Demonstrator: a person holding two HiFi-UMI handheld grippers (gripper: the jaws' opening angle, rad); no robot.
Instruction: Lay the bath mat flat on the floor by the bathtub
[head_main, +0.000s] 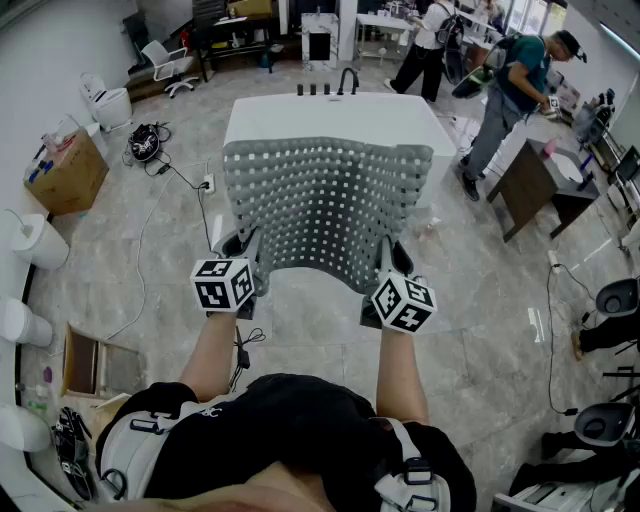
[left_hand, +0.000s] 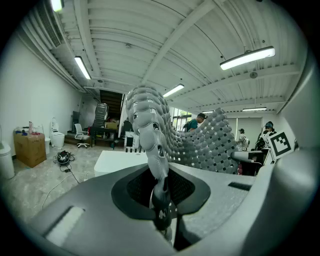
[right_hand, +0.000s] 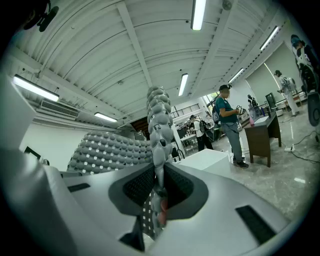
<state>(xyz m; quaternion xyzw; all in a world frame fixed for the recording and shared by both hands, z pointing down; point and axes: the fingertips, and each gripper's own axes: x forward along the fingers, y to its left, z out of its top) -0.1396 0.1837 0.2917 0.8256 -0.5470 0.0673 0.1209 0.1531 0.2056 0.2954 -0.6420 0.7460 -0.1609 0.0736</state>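
A grey bath mat (head_main: 322, 205) with rows of square holes hangs spread between my two grippers, held up in front of the white bathtub (head_main: 330, 115). My left gripper (head_main: 246, 256) is shut on the mat's near left corner, and my right gripper (head_main: 388, 268) is shut on its near right corner. In the left gripper view the mat (left_hand: 150, 135) rises out of the closed jaws and curves off to the right. The right gripper view shows the mat's edge (right_hand: 159, 125) pinched between the jaws and spreading to the left. Its far edge droops toward the tub.
A power strip and cable (head_main: 207, 184) lie on the marble floor left of the tub. A cardboard box (head_main: 62, 172) and a toilet (head_main: 108, 103) stand at the left. Two people (head_main: 505, 95) stand by a dark table (head_main: 545, 180) at the right.
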